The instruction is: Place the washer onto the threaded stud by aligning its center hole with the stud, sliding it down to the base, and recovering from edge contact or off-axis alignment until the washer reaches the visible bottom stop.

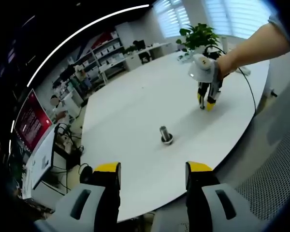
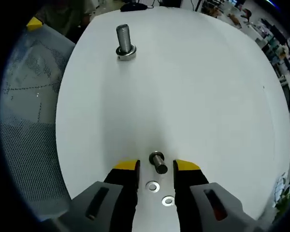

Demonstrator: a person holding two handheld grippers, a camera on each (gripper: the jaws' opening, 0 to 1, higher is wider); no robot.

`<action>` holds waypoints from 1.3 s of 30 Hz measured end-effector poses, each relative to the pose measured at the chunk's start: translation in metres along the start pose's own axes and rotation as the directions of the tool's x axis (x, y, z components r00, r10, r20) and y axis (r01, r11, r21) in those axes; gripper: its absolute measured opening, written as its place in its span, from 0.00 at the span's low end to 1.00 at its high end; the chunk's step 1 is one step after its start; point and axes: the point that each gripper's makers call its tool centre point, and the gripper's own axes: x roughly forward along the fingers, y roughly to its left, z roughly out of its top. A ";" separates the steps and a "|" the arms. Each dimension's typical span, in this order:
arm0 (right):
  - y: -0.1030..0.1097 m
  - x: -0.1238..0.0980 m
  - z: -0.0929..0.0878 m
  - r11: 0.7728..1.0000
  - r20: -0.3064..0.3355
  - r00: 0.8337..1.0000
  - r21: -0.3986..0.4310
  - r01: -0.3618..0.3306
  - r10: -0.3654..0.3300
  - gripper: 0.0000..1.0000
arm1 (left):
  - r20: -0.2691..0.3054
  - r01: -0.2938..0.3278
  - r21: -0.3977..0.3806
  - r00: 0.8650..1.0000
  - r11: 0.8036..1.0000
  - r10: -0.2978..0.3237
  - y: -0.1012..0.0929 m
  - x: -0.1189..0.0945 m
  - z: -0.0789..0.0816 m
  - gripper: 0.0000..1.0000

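No legible writing on stud (image 2: 125,42), washers (image 2: 153,186) or table (image 2: 203,87).

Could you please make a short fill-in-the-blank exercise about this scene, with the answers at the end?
1. The threaded stud stands upright on the white ____.
2. Between the jaws of the right claw, ____ loose washers lie flat on the surface.
3. A short bolt lies just ahead of them, on its ____.
4. The jaws of the left claw stand apart, so this claw is ____.

Missing words: table; two; side; open
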 end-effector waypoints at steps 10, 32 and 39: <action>0.011 -0.011 -0.027 0.999 -0.004 0.999 -0.004 -0.036 0.036 0.30 | 0.004 -0.001 0.007 1.000 1.000 0.001 -0.001 -0.001 0.001 0.52; 0.015 -0.006 -0.050 0.987 -0.083 0.992 -0.115 -0.109 0.100 0.25 | -0.012 -0.006 0.015 1.000 1.000 0.006 0.000 0.000 -0.001 0.51; 0.013 -0.003 -0.038 0.988 -0.047 0.994 -0.113 -0.103 0.098 0.25 | -0.024 -0.004 0.019 1.000 1.000 0.004 -0.001 0.001 -0.003 0.51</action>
